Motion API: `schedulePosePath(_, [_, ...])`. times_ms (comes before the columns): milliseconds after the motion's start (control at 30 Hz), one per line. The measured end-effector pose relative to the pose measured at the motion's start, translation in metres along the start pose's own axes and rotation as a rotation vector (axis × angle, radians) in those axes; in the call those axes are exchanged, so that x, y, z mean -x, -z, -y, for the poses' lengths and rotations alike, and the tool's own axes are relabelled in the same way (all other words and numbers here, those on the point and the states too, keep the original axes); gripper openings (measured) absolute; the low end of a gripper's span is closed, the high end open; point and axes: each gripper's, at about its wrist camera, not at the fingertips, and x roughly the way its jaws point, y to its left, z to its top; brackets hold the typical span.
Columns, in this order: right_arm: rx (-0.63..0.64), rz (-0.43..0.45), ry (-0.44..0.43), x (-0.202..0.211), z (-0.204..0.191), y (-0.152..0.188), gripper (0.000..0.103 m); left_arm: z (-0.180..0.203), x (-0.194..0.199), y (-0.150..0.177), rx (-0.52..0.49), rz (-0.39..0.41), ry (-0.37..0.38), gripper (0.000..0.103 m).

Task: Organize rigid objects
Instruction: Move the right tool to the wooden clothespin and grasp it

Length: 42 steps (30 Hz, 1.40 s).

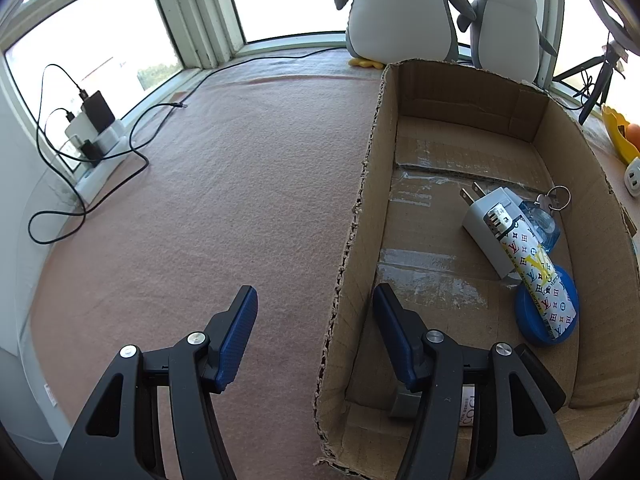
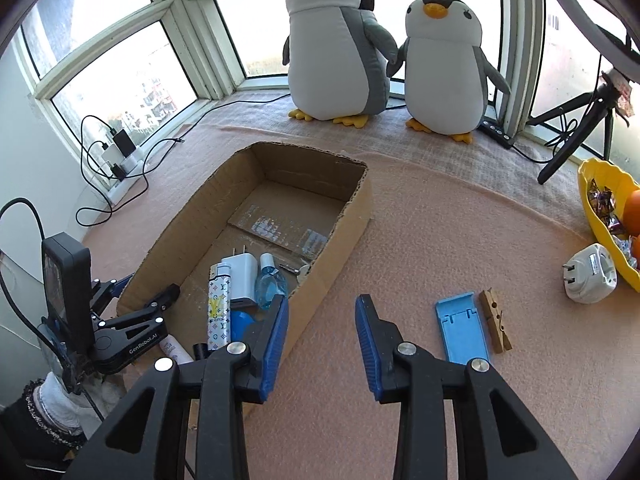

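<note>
An open cardboard box (image 1: 400, 76) (image 2: 352, 216) sits on the pink carpet. In it lie a white charger plug (image 1: 486, 220) (image 2: 240, 270), a patterned lighter (image 1: 536, 272) (image 2: 219, 308), a small blue bottle (image 2: 270, 284), keys (image 1: 554, 198) and a blue lid (image 1: 528, 320). My left gripper (image 1: 316, 296) (image 2: 150, 286) is open and straddles the box's left wall without pressing on it. My right gripper (image 2: 322, 304) is open and empty over the carpet just right of the box. To its right lie a blue plastic stand (image 2: 462, 328), a wooden clothespin (image 2: 495, 322) and a white plug adapter (image 2: 590, 280).
Two plush penguins (image 2: 336, 40) stand at the window behind the box. A yellow bowl (image 2: 596, 196) with sweets and oranges is at the far right, beside a black tripod (image 2: 576, 128). A power strip with chargers and cables (image 1: 96, 132) lies at the left wall.
</note>
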Motion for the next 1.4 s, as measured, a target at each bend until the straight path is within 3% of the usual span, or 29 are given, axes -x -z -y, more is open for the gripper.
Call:
schedulePosePath(267, [-0.046, -0.008, 0.114, 0.004, 0.056, 0.008, 0.031, 0.001, 0.001, 0.001, -0.003, 0.001, 0.0, 0.06])
schedulePosePath(467, [-0.019, -0.027, 0.175, -0.005, 0.076, 0.01, 0.031, -0.001, 0.001, 0.0, -0.005, 0.001, -0.004, 0.06])
schedulePosePath(1100, [-0.037, -0.106, 0.2, -0.045, 0.106, 0.007, 0.029, -0.002, 0.0, 0.0, -0.005, 0.001, -0.005, 0.06])
schedulePosePath(1400, [-0.048, -0.133, 0.195, -0.054, 0.111, 0.008, 0.023, -0.001, 0.001, 0.0, -0.006, 0.001, -0.006, 0.06])
